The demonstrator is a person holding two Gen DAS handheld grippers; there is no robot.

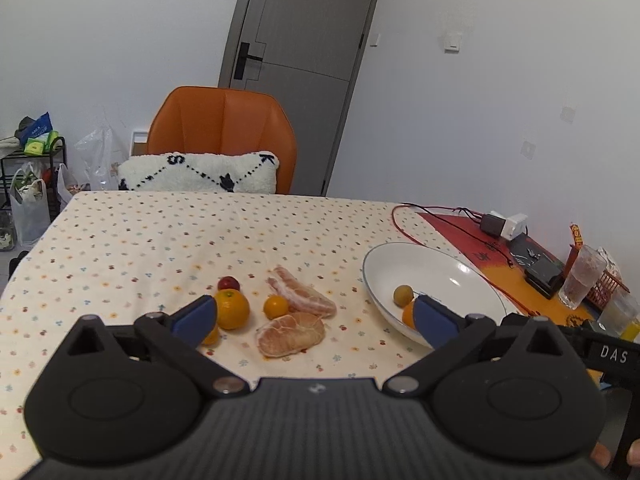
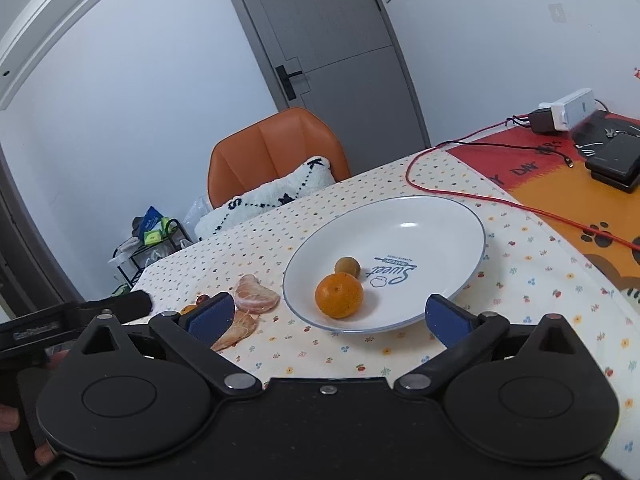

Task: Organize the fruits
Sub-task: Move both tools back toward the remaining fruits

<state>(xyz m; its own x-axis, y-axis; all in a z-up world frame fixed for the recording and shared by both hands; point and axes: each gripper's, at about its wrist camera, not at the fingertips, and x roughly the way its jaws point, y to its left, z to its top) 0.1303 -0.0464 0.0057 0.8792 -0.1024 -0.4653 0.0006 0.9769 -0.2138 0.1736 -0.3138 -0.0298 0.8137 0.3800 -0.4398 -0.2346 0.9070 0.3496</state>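
Observation:
My left gripper (image 1: pixel 314 316) stands open above the loose fruit on the dotted tablecloth: an orange (image 1: pixel 232 309), a small orange (image 1: pixel 276 307), a red fruit (image 1: pixel 229 282) and two peeled pomelo pieces (image 1: pixel 291 334) (image 1: pixel 306 295). Nothing is between its blue pads. A white plate (image 1: pixel 444 276) lies to the right. My right gripper (image 2: pixel 330 316) is open and empty at the plate's (image 2: pixel 440 236) near rim. On the plate lie an orange (image 2: pixel 339 295) and a small brown-green fruit (image 2: pixel 347 266).
An orange chair (image 1: pixel 222 128) with a white cushion (image 1: pixel 198 172) stands at the table's far side. A red cable (image 2: pixel 480 200), a charger (image 2: pixel 568 112) and black devices (image 2: pixel 616 164) lie on a red-orange mat at the right, with plastic cups (image 1: pixel 582 276) beyond.

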